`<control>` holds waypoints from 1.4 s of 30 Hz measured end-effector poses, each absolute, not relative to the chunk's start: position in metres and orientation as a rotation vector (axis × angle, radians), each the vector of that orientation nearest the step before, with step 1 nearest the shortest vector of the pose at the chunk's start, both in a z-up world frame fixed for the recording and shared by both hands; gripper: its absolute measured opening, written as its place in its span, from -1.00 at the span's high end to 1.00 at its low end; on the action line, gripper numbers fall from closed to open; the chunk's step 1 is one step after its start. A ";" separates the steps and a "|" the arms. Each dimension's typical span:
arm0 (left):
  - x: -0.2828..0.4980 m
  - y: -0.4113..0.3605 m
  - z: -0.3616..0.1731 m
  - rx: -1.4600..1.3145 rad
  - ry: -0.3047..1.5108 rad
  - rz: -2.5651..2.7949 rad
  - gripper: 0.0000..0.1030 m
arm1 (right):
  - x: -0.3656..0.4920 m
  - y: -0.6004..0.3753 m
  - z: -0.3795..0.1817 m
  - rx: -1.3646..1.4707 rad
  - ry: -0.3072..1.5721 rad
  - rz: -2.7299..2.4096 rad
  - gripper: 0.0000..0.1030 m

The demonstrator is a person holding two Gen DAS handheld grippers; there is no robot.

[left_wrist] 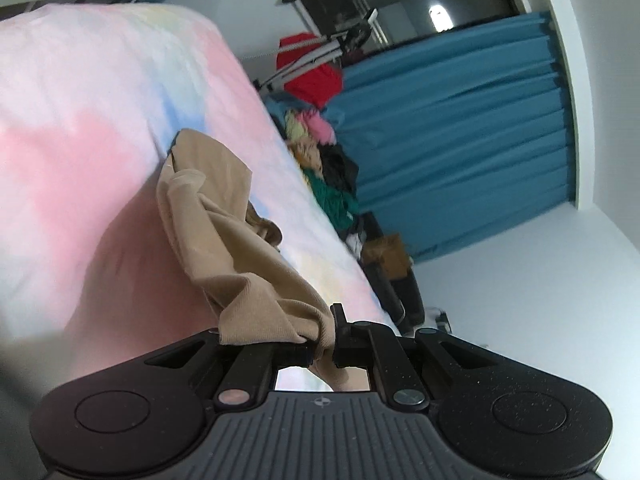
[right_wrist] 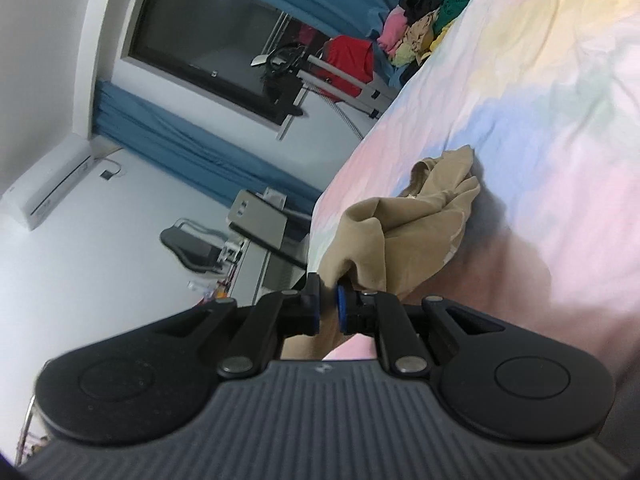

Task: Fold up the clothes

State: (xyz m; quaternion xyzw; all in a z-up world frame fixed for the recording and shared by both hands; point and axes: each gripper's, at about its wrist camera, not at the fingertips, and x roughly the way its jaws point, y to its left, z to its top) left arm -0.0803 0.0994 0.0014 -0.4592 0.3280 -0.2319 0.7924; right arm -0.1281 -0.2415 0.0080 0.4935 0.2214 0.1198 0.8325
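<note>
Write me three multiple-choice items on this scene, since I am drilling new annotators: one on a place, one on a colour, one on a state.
1. Where does the pile of mixed clothes lie?
A. at the far edge of the bed
B. on a chair
C. in a basket

2. What colour is the garment being handled?
A. red
B. tan
C. green

3. How do the left gripper and right gripper stand?
A. both open, clear of the cloth
B. only the left shut on the cloth
C. both shut on the cloth

Answers:
1 A: the heap sits where the pastel bedsheet ends, before the blue curtain.
2 B: the cloth is plainly tan in both views.
3 C: tan fabric is pinched between each pair of fingers.
</note>
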 end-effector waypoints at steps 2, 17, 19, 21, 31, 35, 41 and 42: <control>-0.102 0.102 0.002 -0.990 0.714 -0.508 0.84 | -0.147 -0.240 0.011 1.033 0.459 0.263 0.77; 0.024 0.065 -0.003 -0.957 0.806 -0.324 0.81 | -0.039 -0.247 -0.017 1.125 0.491 0.082 0.77; 0.053 0.058 -0.005 -0.934 0.817 -0.290 0.81 | -0.013 -0.248 -0.023 1.138 0.503 0.044 0.77; 0.074 0.055 -0.011 -0.922 0.832 -0.263 0.81 | 0.010 -0.249 -0.032 1.142 0.522 0.014 0.77; 0.148 0.052 -0.078 -0.811 0.853 -0.288 0.79 | 0.075 -0.257 -0.102 1.126 0.613 -0.031 0.77; 0.169 0.052 -0.095 -0.797 0.873 -0.308 0.80 | 0.089 -0.259 -0.112 1.111 0.642 -0.034 0.77; 0.194 0.046 -0.110 -0.772 0.869 -0.320 0.79 | 0.110 -0.260 -0.122 1.063 0.652 -0.041 0.77; 0.196 0.046 -0.115 -0.777 0.878 -0.316 0.78 | 0.112 -0.261 -0.125 1.061 0.658 -0.043 0.76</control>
